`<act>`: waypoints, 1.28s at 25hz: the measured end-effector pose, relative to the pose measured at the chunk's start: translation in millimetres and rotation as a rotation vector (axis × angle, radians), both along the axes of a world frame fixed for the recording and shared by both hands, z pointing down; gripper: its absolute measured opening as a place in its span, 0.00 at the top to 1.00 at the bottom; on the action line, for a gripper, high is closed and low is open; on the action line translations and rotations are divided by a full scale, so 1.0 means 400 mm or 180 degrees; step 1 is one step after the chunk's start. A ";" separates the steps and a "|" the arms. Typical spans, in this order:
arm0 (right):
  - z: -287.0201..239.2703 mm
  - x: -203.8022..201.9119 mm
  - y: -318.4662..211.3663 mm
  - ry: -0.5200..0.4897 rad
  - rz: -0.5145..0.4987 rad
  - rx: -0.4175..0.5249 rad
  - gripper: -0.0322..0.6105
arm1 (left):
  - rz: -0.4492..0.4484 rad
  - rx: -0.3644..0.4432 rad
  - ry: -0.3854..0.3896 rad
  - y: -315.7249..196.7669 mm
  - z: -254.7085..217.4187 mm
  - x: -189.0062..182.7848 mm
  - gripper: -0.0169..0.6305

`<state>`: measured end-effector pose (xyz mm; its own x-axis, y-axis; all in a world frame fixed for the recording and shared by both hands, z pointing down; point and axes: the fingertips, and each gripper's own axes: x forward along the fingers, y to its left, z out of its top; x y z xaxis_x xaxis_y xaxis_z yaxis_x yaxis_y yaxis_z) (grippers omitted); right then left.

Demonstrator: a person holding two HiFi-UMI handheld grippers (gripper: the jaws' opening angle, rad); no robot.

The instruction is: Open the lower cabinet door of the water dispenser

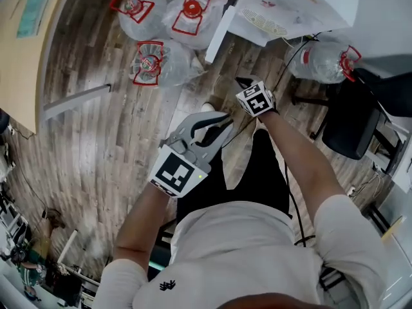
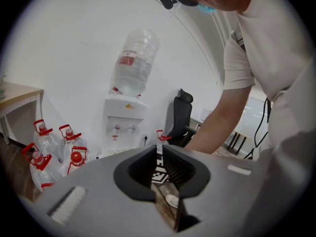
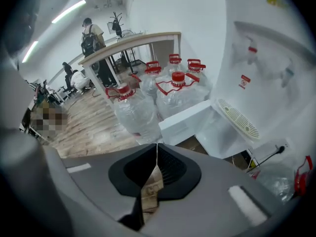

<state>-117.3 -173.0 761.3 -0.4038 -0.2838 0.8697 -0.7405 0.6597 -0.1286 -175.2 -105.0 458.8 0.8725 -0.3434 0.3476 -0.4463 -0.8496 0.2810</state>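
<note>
The lower cabinet door point(image 3: 190, 124) stands swung out from the base of the water dispenser point(image 3: 269, 68), exposing the cabinet interior. The opening step appears complete, with nothing evidently left. The panel is upright. Its top edge runs level from the hinge side toward the water bottles point(image 3: 136, 113), free edge nearest them. Right gripper point(image 3: 157, 152) and left gripper point(image 2: 159, 151): jaws together, empty, clear of the door.
</note>
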 end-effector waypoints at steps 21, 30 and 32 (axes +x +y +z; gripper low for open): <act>-0.733 0.400 0.657 -0.0828 -0.0035 0.0770 0.95 | 0.0021 0.0289 -0.0327 0.436 -0.246 0.308 0.88; -0.917 0.501 0.835 -0.1096 0.0055 0.1127 0.95 | -0.0113 0.0172 -0.0377 0.622 -0.271 0.385 0.89; -0.939 0.513 0.868 -0.1185 0.0083 0.1152 0.95 | -0.0118 0.0139 -0.0300 0.656 -0.280 0.400 0.89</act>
<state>87.8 174.3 385.7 -0.6559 -0.5539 0.5128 -0.7048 0.6926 -0.1535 -15.2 157.5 346.9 0.8230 -0.3914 0.4116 -0.5003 -0.8426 0.1992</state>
